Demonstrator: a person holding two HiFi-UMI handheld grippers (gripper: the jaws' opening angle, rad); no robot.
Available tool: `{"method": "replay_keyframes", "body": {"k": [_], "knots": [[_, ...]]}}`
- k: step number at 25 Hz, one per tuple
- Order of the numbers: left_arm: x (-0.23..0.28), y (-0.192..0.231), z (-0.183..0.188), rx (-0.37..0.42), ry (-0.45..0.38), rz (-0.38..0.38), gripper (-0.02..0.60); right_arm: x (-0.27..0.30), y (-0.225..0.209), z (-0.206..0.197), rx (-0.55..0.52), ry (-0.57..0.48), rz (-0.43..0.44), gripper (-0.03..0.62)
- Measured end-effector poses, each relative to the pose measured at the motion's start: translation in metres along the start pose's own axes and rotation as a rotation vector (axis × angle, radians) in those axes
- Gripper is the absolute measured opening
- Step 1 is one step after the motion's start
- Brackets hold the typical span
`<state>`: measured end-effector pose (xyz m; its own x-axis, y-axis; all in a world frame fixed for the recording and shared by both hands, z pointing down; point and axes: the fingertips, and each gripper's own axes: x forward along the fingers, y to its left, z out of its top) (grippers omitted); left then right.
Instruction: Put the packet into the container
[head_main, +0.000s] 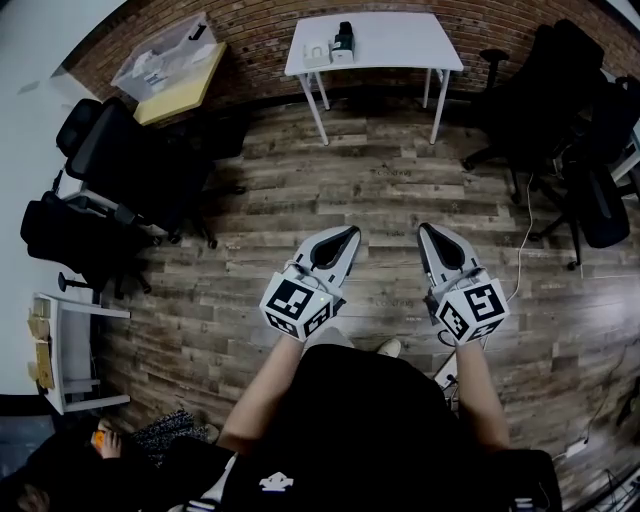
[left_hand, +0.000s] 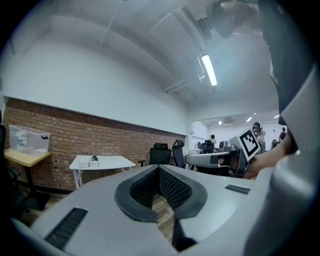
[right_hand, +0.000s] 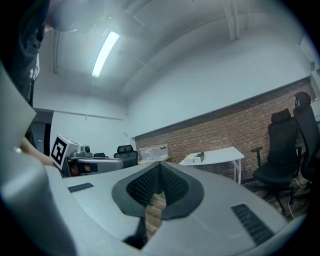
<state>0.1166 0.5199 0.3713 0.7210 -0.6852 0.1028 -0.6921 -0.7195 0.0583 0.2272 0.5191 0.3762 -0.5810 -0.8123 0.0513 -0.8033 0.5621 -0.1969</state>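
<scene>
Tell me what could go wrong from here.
The left gripper and right gripper are both shut and empty, far from the white table. A late opening could knock the small things on it instead of grasping them.
A cable trails across the floor near the black chairs, a possible trip hazard.

A person holds the left gripper and right gripper side by side in front of the body, both pointing forward and a little apart. Both pairs of jaws are closed and empty (tips meeting in each gripper view). The bare forearms angle outward.
</scene>
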Motion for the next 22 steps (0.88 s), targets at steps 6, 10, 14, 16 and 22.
{"method": "replay_keyframes", "body": {"k": [6,10,14,16,22], "knots": [[0.01,-0.002,-0.003,0.005,0.02,0.012,0.006,0.008,-0.013,-0.004,0.031,-0.001,0.023,0.005],[0.015,0.018,-0.006,-0.009,0.024,0.032,0.006,0.028,-0.018,-0.006,0.049,0.005,0.034,0.005],[0.036,0.039,-0.012,-0.015,0.025,0.021,0.006,0.051,-0.033,-0.01,0.039,0.02,0.03,0.005],[0.052,0.055,-0.013,-0.017,0.024,0.012,0.006,0.069,-0.044,-0.009,0.034,0.023,0.024,0.005],[0.107,0.123,-0.005,-0.013,0.006,-0.02,0.006,0.15,-0.078,-0.007,0.006,0.05,0.017,0.005]]}}
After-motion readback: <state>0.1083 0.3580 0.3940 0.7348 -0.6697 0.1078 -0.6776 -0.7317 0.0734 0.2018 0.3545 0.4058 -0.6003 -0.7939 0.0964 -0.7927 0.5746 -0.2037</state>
